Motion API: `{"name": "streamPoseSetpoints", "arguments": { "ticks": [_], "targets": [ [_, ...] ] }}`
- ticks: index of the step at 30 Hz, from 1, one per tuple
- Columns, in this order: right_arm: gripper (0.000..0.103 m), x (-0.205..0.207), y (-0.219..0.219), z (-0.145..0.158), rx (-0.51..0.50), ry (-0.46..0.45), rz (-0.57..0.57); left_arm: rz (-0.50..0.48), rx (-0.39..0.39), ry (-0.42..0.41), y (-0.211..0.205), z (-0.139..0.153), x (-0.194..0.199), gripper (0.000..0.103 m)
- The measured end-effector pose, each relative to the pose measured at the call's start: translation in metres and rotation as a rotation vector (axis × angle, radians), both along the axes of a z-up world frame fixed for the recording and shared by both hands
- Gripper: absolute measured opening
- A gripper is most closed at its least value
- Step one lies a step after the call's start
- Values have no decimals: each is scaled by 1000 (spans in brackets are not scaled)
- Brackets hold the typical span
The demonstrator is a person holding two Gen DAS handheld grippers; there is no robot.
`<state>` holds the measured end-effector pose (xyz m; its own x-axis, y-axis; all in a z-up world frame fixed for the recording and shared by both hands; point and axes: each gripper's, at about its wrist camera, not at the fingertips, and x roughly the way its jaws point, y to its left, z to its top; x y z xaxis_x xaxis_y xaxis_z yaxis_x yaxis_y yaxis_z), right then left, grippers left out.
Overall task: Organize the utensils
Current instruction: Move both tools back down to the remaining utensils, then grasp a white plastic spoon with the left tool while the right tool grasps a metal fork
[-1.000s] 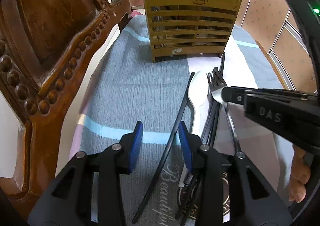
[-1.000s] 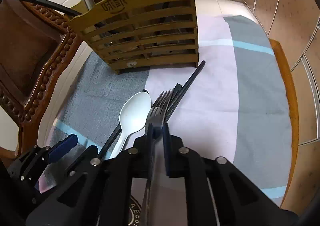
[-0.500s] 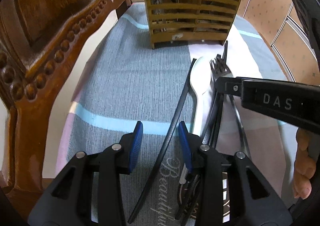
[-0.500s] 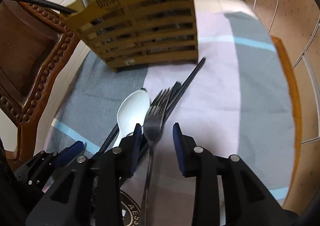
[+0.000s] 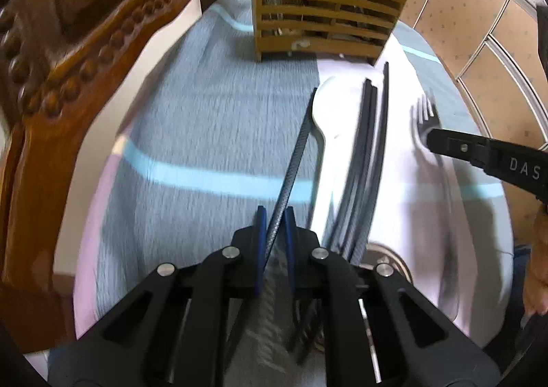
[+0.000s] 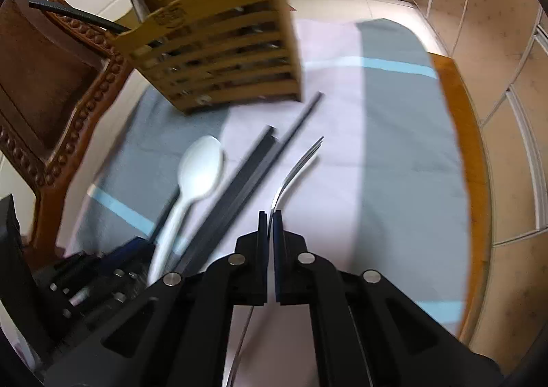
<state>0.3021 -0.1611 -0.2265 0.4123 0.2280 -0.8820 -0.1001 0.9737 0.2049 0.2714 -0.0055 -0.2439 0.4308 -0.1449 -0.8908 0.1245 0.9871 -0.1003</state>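
A black chopstick (image 5: 294, 161) is being pinched by the left claw (image 5: 274, 226), its far tip reaching beside a white spoon (image 5: 323, 113) lying on the cloth-covered desk (image 5: 205, 133). To the right, three more chopsticks (image 5: 368, 147) are lying together. The right claw (image 6: 270, 229) is pinching a metal fork (image 6: 294, 171). A slatted wooden holder (image 5: 328, 7) is standing at the far end, beside a carved chair (image 5: 68, 44).

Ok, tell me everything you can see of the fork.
The fork is thin, shiny metal with four tines and a slim curved neck. The right hand-held gripper is shut on its neck; the handle runs back under the gripper. Seen edge-on here, its tines point toward the wooden utensil holder. It sits right of the black chopsticks and white spoon, apart from them, apparently raised off the tablecloth.
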Motion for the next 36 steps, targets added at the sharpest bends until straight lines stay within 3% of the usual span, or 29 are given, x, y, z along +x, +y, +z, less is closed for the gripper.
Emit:
{"name": "streamPoseSetpoints", "arguments": {
  "ticks": [7,10,13,19,26,28,29,32,36],
  "targets": [
    [6,-24,-19,0,-99,67,85,-85,-71,87,-10,4,-24,10],
    [25,-24,-27,5,-87,52,70,-49,-92,80,-4,9,-11,10],
    [26,-21,-42,12,-51,49,27,-23,-89,52,-5,18,9,16],
    [26,-11,-63,13,-7,60,-42,-81,9,-15,-45,33,40,35],
    [26,-10,-67,5,13,73,-46,-148,150,3,-88,12,69,48],
    [26,-9,-69,4,24,75,-45,-149,157,-7,-89,12,74,41],
    [26,-8,-69,3,27,74,-45,-153,135,0,-88,13,76,30],
    [26,-5,-68,3,33,72,-42,-117,107,-24,-76,25,77,29],
    [26,2,-62,3,41,58,-32,-73,7,-75,-51,53,68,29]
  ]
}}
